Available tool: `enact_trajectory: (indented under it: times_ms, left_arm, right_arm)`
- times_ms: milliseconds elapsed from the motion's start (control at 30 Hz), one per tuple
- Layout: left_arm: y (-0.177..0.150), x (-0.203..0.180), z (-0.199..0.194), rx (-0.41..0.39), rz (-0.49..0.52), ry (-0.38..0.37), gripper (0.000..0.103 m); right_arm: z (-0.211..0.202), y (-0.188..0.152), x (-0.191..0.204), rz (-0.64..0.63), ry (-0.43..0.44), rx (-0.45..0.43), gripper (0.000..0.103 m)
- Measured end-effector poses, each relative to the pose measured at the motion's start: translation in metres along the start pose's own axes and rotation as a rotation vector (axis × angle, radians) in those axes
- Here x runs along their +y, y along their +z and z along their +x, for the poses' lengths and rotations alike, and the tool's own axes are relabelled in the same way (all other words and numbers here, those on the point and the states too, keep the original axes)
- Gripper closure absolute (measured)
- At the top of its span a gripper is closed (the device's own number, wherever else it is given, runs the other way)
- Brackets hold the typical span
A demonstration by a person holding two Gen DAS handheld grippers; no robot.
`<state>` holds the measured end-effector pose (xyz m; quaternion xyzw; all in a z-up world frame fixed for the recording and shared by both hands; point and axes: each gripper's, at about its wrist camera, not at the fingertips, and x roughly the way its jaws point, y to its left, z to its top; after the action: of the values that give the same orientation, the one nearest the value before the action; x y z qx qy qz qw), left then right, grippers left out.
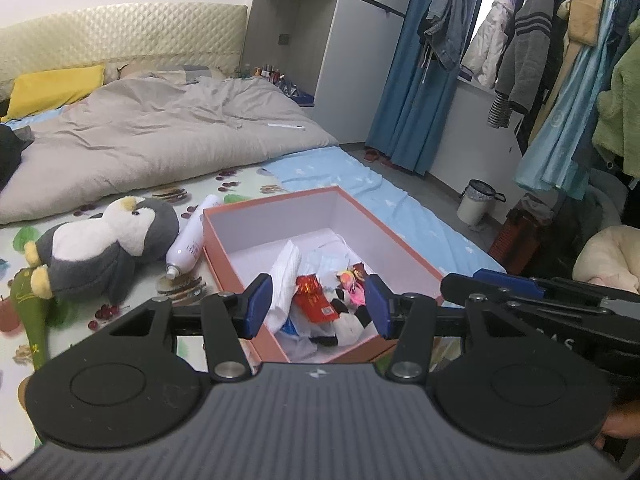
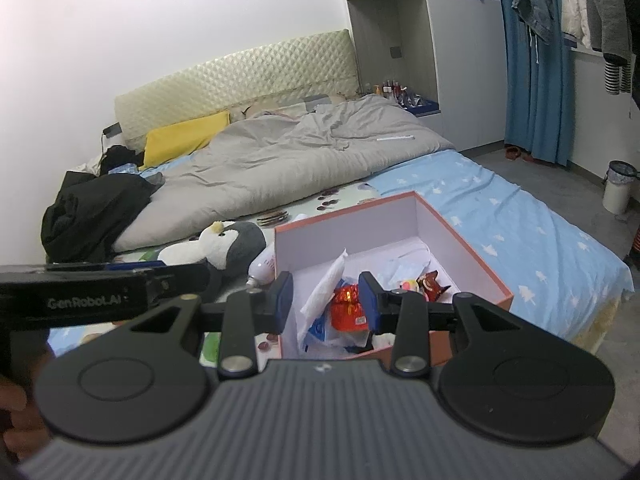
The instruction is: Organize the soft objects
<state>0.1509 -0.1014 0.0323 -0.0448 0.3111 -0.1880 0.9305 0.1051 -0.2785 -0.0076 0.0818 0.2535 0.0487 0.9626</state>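
Note:
An orange box [image 1: 280,220] with a white inside lies open on the bed, holding a white tissue pack [image 1: 284,280], red snack packets [image 1: 316,300], a face mask and a small black-and-white plush [image 1: 348,320]. A grey-and-white penguin plush [image 1: 108,240] lies on its side left of the box, also visible in the right wrist view [image 2: 224,244]. My left gripper [image 1: 318,306] hangs open over the box's near end, nothing pinched. Beside it, over the same end of the box [image 2: 360,228], my right gripper [image 2: 326,303] is open and empty too.
A white bottle [image 1: 192,240] lies between penguin and box. A green plush [image 1: 28,312] sits at the far left. A grey duvet [image 1: 140,136], yellow pillow [image 1: 56,88] and black clothing [image 2: 92,212] cover the bed's far part. A white bin [image 1: 476,202] and hanging clothes [image 1: 540,40] stand right.

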Motion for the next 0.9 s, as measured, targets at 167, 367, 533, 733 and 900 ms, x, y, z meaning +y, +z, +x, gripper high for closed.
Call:
enact_trajectory:
  times_ms: [167,367,533,733,900]
  left_arm:
    - [-0.009,0.003,-0.007,0.003,-0.001,0.016,0.046]
    - [-0.012,0.005,-0.012,0.005,-0.002,0.03,0.045]
    - [-0.012,0.008,-0.014,-0.002,-0.005,0.038,0.024]
    - [-0.014,0.012,-0.016,0.001,0.008,0.033,0.003]
    - [-0.016,0.017,-0.012,0.025,-0.01,0.048,0.001]
  right_arm:
    - [-0.004,-0.009,0.003,0.003,0.002,0.009,0.063]
    - [-0.006,-0.017,0.0,-0.004,-0.022,0.012,0.063]
    - [-0.009,-0.022,-0.006,0.016,-0.04,0.011,0.03]
    - [-0.01,-0.026,-0.011,0.007,-0.082,0.014,0.0]
    - [-0.011,-0.027,-0.011,0.001,-0.096,-0.004,0.0]
